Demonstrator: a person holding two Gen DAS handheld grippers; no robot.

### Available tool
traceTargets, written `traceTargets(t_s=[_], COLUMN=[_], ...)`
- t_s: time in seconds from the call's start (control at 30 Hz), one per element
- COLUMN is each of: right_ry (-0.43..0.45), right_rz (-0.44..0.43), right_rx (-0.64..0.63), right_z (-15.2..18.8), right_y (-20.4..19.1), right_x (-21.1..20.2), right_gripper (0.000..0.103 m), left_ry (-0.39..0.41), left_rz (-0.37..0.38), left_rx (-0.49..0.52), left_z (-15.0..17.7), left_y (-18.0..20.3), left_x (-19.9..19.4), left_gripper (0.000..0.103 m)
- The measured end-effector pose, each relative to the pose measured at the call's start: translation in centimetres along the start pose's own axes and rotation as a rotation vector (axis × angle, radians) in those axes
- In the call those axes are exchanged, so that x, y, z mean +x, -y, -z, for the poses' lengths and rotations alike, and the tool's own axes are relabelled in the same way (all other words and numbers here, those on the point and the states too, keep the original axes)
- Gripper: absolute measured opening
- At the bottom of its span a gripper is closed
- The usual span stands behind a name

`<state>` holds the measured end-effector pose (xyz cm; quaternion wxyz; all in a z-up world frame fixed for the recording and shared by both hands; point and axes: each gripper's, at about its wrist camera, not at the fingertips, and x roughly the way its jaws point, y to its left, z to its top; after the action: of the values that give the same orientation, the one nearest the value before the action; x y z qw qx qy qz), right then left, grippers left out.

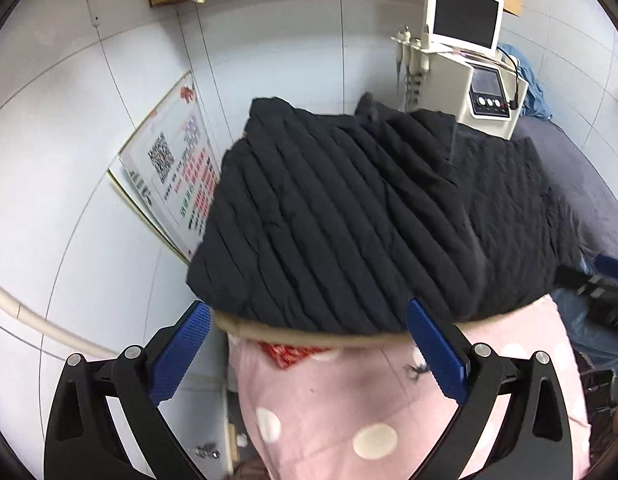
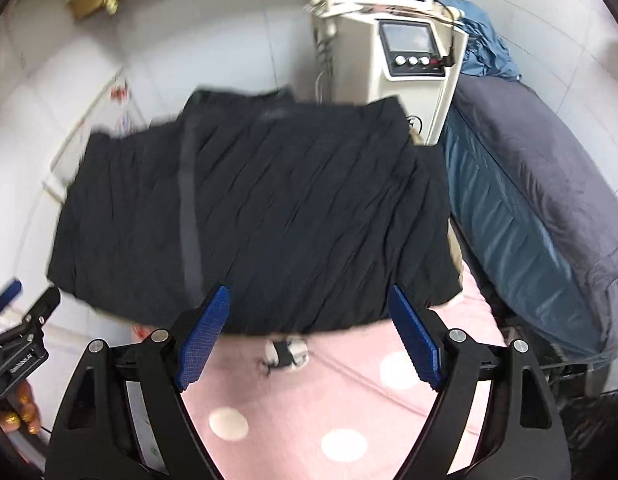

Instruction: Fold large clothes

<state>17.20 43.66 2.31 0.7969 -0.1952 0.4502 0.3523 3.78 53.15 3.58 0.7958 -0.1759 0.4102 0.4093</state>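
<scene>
Black quilted jacket [image 1: 373, 216] lies folded at twelve o'clock; both the left gripper [image 1: 309, 344] and the right gripper [image 2: 309, 336] gape wide, jaws empty. Its puffy layers could spring apart.

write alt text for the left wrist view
A folded black quilted jacket lies on a pink polka-dot cloth, with the open left claw hovering just short of its near edge. Behind it stand a cream machine with a monitor and a white tiled wall.
</scene>
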Motion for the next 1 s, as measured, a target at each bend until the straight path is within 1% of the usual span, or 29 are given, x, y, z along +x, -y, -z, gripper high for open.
traceTargets(t_s=[0.07,0.13,0.2,0.37,0.47,0.63,1.0], right_ry=[-0.012,-0.016,-0.015,-0.002,0.003,0.001,-0.016], right_rz=[0.021,0.032,0.05,0.081,0.079,0.099,0.095], right_rx=[-0.031,-0.048,-0.055,-0.095,-0.105,-0.141,-0.147], right_z=[0.9,1.5,2.0,2.3,2.6,2.4,2.2], right_y=[-1.1,-1.7,-2.2,-3.5,-4.5,-5.8,-6.1], right_x=[0.0,-0.1,-0.3,-0.6,-0.7,-0.5,0.1], right_gripper=[0.081,0.081,0.081,0.081,0.081,0.081,0.081], left_ry=[0.0,0.001,-0.018,-0.058,-0.061,-0.071,-0.08], left_rz=[-0.021,-0.061,-0.082,-0.072,-0.076,-0.063,-0.034], left_rx=[0.015,0.046,0.057,0.069,0.09,0.078,0.074], left_z=[0.3,0.6,0.9,1.6,1.7,1.4,1.3], left_y=[0.5,1.0,1.1,1.4,1.6,1.2,1.4], left_x=[-0.3,-0.4,0.0,0.6,0.7,1.2,1.7], left_gripper=[0.096,0.096,0.096,0.096,0.096,0.096,0.096])
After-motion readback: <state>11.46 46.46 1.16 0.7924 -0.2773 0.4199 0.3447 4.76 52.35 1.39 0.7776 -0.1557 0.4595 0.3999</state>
